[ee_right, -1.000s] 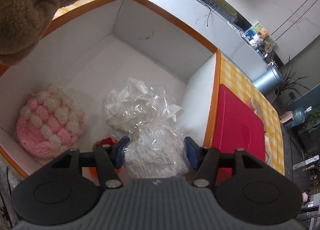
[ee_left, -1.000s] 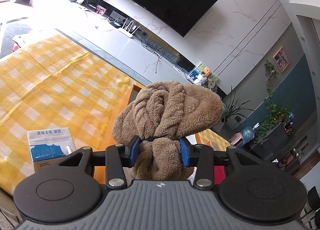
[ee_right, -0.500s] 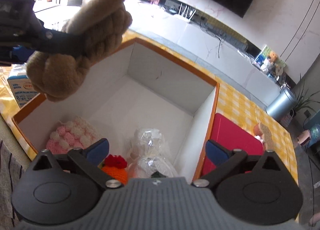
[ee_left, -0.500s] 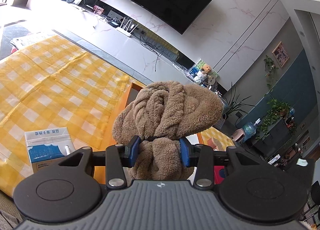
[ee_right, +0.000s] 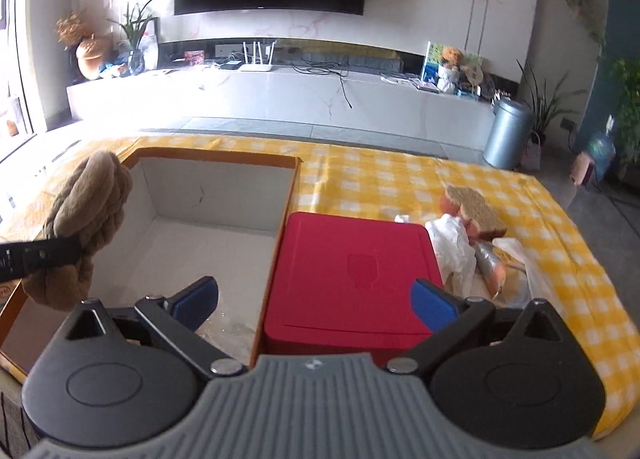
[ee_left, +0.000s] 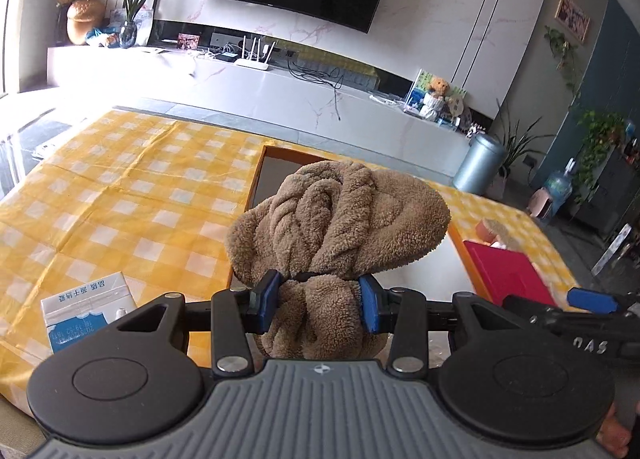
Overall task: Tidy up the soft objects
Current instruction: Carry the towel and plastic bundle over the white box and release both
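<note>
1. The left claw (ee_left: pixel 318 301) clamps a knotted brown plush bundle (ee_left: pixel 340 219) between its blue pads, held above the orange-rimmed box (ee_right: pixel 216 195).
2. The right claw (ee_right: pixel 314 299) stands wide open and empty over the red lid (ee_right: pixel 352 271), the box just left of it.
3. A milk carton (ee_left: pixel 86 311) sits on the checked counter (ee_left: pixel 120 187) left of the left claw.

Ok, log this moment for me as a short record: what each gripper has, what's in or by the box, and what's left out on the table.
left gripper: shut on the brown plush bundle, held above the box's edge
right gripper: open, nothing between the fingers
box: white inside, orange rim, open top; clear plastic shows at its near end
beside box: red lid, flat on the tablecloth
still out: white plastic bags and a brown-topped item past the lid
other: milk carton
</note>
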Action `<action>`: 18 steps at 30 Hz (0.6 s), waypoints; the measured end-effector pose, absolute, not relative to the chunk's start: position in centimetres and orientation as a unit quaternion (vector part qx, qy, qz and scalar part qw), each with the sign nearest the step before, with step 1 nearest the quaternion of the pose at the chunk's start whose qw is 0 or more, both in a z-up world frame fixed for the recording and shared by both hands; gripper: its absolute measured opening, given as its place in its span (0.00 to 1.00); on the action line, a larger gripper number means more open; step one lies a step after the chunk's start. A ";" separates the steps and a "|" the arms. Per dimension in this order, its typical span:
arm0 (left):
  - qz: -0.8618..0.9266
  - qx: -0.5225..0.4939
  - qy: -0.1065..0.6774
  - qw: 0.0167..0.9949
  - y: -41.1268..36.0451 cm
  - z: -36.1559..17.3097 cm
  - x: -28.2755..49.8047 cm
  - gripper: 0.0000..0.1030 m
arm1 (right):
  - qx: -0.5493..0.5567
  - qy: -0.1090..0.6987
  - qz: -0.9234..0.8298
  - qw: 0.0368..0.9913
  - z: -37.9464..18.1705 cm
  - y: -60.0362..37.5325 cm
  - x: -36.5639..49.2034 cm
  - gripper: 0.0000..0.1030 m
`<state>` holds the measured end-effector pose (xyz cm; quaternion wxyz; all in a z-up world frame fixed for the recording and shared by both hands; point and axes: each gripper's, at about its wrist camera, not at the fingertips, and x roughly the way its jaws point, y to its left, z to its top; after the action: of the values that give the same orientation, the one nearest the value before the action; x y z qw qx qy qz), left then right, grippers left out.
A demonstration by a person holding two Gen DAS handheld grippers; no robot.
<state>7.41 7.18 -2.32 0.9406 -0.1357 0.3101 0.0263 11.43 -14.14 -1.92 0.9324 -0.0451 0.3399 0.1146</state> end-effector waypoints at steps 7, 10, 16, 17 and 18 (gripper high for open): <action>0.053 -0.078 0.322 0.942 5.1 -2.8 7.4 0.46 | -0.035 0.343 0.103 0.933 -2.4 -15.0 10.9 0.98; 0.051 -0.075 0.299 0.950 5.0 -2.2 6.7 0.49 | -0.037 0.346 0.103 0.932 -2.6 -15.3 11.0 0.98; 0.072 -0.039 0.254 0.964 4.6 -1.4 5.6 0.79 | -0.044 0.351 0.098 0.930 -2.8 -15.7 11.2 0.98; 0.070 -0.045 0.256 0.963 4.7 -1.4 5.6 0.80 | -0.044 0.351 0.098 0.930 -2.8 -15.7 11.2 0.98; 0.067 -0.055 0.258 0.962 4.9 -1.4 5.6 0.81 | -0.042 0.350 0.098 0.931 -2.7 -15.8 11.2 0.98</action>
<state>5.61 4.94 -1.37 0.9622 -0.0554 0.2581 0.0666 11.21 -15.79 -2.71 0.9306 -0.0423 0.3500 0.0983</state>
